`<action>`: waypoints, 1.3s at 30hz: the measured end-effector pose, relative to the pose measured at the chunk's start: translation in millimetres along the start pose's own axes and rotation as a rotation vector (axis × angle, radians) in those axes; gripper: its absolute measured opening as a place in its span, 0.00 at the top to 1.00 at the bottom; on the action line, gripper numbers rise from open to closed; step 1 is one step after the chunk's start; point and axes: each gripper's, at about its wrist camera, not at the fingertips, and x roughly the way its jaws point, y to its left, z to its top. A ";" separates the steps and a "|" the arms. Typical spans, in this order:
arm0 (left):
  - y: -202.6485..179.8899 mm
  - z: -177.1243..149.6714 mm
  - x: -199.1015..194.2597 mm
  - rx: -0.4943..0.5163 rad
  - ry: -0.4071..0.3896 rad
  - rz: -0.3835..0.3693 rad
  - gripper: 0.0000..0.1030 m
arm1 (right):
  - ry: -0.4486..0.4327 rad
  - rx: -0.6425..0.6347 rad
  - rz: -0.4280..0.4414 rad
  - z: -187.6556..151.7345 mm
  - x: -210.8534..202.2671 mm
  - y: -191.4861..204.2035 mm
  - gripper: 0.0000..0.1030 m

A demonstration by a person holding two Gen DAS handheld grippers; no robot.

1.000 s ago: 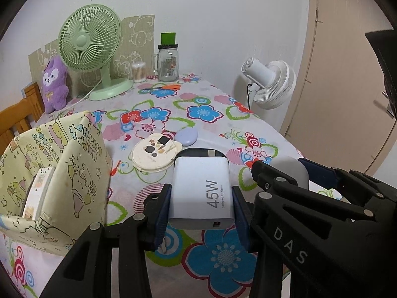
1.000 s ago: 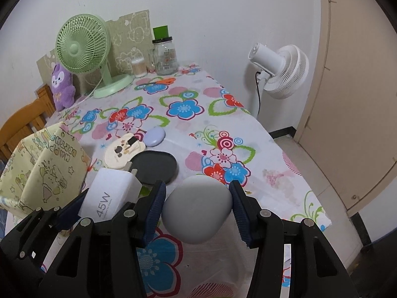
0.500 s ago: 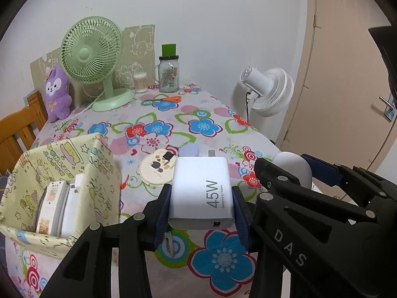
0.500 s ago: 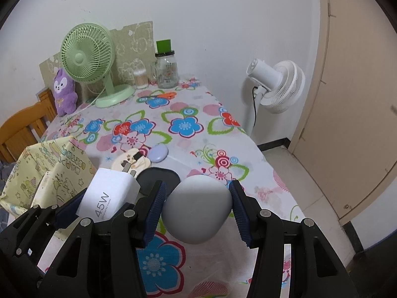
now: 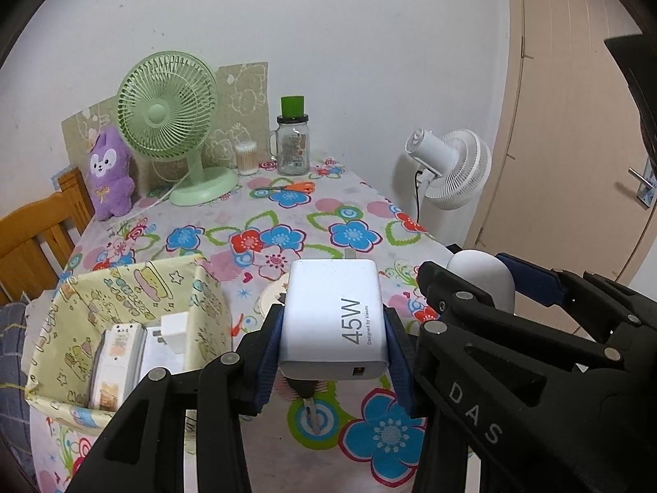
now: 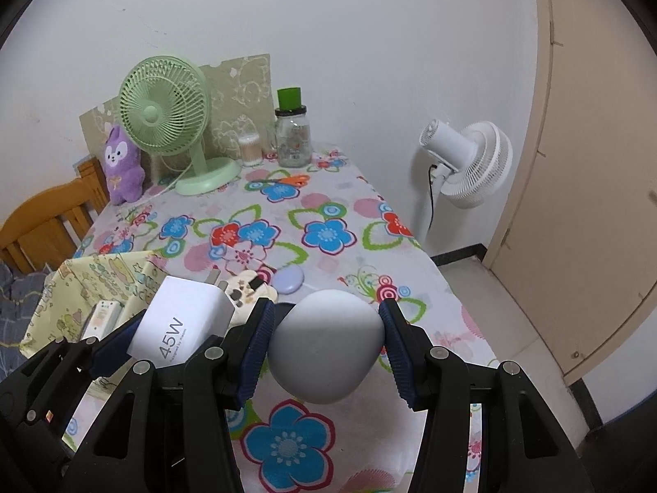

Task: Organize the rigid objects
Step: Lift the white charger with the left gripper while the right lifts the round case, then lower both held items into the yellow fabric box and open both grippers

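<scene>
My left gripper point(image 5: 334, 328) is shut on a white 45W charger point(image 5: 334, 320), held above the flowered table; it also shows in the right wrist view point(image 6: 180, 322). My right gripper point(image 6: 326, 337) is shut on a smooth grey rounded case point(image 6: 326, 345), just right of the left gripper; the case also shows in the left wrist view point(image 5: 484, 279). A yellow patterned box point(image 5: 119, 287) stands open at the left and holds a white charger point(image 5: 174, 328) and white packets point(image 5: 115, 357). A cream round case point(image 6: 244, 289) and a lilac case point(image 6: 289, 281) lie on the table below the grippers.
A green desk fan point(image 5: 172, 123), a purple plush point(image 5: 111, 172), a glass jar point(image 5: 292, 143), a swab pot point(image 5: 246, 158) and orange scissors point(image 5: 293, 187) are at the table's far end. A white floor fan point(image 5: 451, 172) and a door stand to the right. A wooden chair point(image 5: 37, 226) is at left.
Both grippers have risen and drawn back from the table with their objects still held. The inside of the yellow box has come into view; the black case is now hidden.
</scene>
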 end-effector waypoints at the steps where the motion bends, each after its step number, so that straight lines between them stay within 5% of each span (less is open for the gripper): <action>1: 1.1 1.3 -1.2 0.000 -0.001 -0.002 0.54 | -0.002 -0.003 0.001 1.4 -1.3 1.8 0.46; 39: 96.8 11.7 -13.8 -0.086 0.006 0.086 0.54 | -0.009 -0.124 0.102 29.8 7.9 106.0 0.46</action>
